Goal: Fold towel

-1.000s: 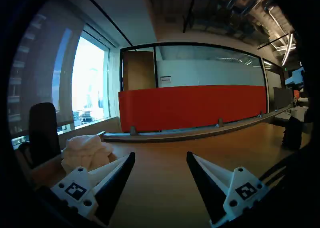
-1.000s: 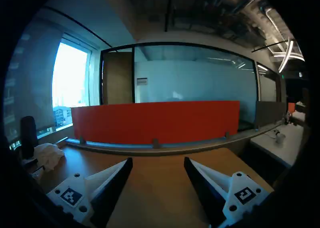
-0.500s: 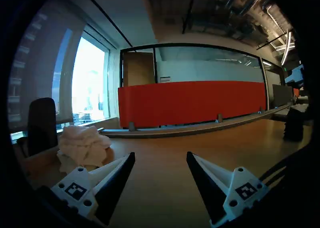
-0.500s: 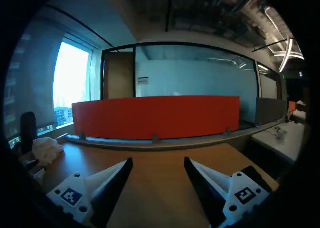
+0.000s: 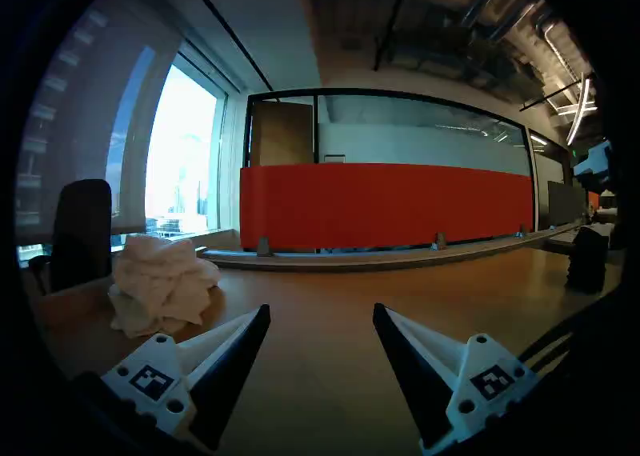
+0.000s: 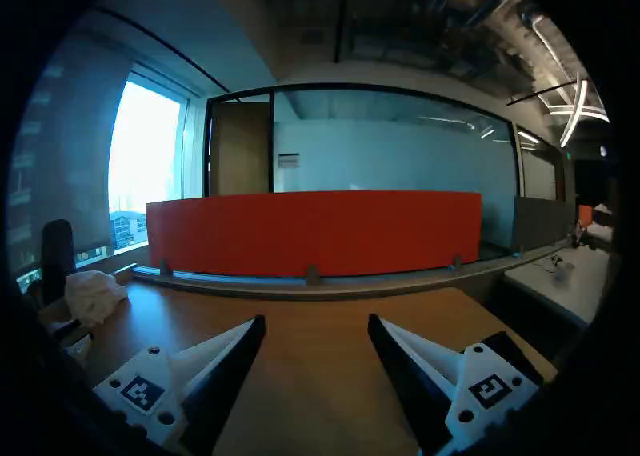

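A crumpled cream towel (image 5: 160,282) lies in a heap on the wooden desk (image 5: 336,296), at the left of the left gripper view, a little ahead of the left finger. My left gripper (image 5: 322,316) stands open low over the desk with nothing between its fingers. In the right gripper view the same towel (image 6: 92,294) shows small at the far left on the desk (image 6: 320,328). My right gripper (image 6: 316,324) is also open and holds nothing, well to the right of the towel.
A red divider panel (image 5: 384,204) runs along the desk's far edge, with a rail below it. A dark office chair (image 5: 80,236) stands behind the towel by the window. A black object (image 5: 586,260) sits at the desk's right. A white desk (image 6: 560,284) lies beyond the right edge.
The left gripper has dropped lower and come a bit closer to the towel, which now looks larger and sits lower-right of where it was. The right gripper has barely shifted.
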Demonstrator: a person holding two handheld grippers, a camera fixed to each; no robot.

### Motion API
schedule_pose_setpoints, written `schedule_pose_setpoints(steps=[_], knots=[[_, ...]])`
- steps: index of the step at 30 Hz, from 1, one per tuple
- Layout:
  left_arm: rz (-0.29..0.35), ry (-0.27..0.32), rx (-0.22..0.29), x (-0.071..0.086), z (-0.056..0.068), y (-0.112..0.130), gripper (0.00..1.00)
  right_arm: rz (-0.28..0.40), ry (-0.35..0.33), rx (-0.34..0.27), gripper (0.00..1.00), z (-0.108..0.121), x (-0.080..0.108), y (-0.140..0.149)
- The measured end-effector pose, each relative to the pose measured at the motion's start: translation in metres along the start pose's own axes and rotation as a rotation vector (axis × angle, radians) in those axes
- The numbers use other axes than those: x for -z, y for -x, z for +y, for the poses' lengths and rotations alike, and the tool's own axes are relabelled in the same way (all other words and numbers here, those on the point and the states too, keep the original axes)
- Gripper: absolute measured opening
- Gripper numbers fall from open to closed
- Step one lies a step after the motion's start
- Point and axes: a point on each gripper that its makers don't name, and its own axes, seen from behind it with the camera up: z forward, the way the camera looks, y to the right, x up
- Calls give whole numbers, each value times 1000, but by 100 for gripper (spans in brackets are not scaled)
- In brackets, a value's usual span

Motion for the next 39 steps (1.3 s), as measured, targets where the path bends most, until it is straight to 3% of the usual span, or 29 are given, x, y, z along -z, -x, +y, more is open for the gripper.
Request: schedule_pose_setpoints(steps=[21,30,39], knots=[[-2,6,1,-2,0,0,96,-5,10,8,99,7,4,1],[-2,5,2,-2,1,1,96,22,14,0,99,15,5,-7],[-2,5,2,-3,2,4,95,58,38,30,99,31,5,-14]])
